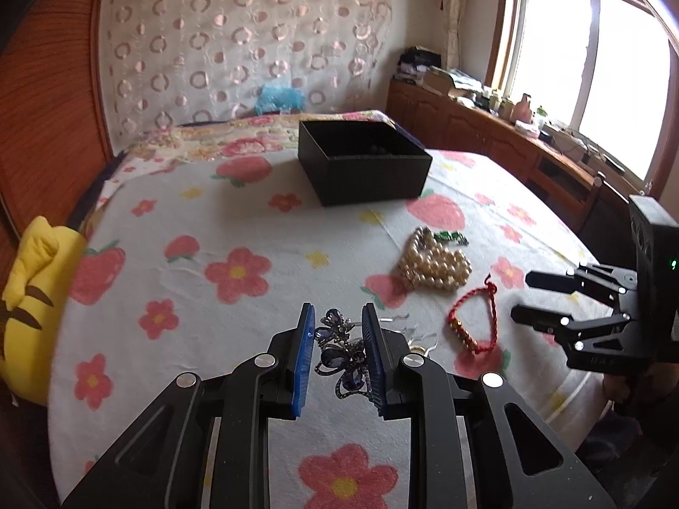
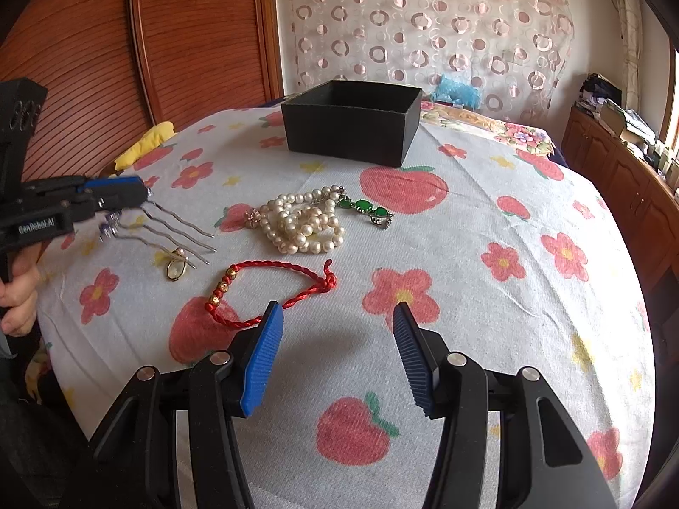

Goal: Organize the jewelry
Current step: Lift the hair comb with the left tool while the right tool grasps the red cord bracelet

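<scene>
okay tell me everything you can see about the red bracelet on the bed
The red bracelet is a thin twisted cord, shiny like satin, closed into a loose oval loop. A short row of gold beads sits on one side; opposite, the cord ends in a knot with a small curled tail. It lies flat on the flowered sheet, apart from the pearls and the ring. The open right gripper hovers near it; in that view one finger overlaps the loop, contact unclear.

Bedspread (image 2: 488, 220): bare at 3 o'clock of pearls (image 2: 303, 222). Obstacles: box (image 2: 352, 127) at 12; red bracelet (image 2: 271, 288) at 6; ring (image 2: 176, 269), hairpin (image 2: 178, 222) at 9.
</scene>
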Tool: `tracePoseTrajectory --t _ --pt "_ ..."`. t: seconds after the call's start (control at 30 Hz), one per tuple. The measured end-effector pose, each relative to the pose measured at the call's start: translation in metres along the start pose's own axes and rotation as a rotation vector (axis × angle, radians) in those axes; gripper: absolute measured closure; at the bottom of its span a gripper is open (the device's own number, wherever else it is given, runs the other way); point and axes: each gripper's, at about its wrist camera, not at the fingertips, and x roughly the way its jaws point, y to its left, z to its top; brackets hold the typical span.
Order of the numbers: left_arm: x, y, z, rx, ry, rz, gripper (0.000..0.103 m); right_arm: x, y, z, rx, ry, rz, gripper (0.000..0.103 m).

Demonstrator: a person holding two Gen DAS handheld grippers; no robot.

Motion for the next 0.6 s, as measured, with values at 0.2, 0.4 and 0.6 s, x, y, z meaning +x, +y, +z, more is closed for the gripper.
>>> tracePoseTrajectory --t 0.2,0.4,0.6 --pt "-0.006 -0.004 0.005 0.037 -0.025 0.033 0.082 0.006 0.005 0.009 -0.024 0.022 0.022 0.047" --pt "-0.014 -0.006 0.014 0.046 -0.056 0.028 0.082 0.016 0.01 0.026 -0.056 0.039 0.039 0.05" --pt "-0.017 -0.008 0.028 0.052 -0.083 0.028 0.082 0.028 0.01 0.027 -0.094 0.085 0.001 0.07"
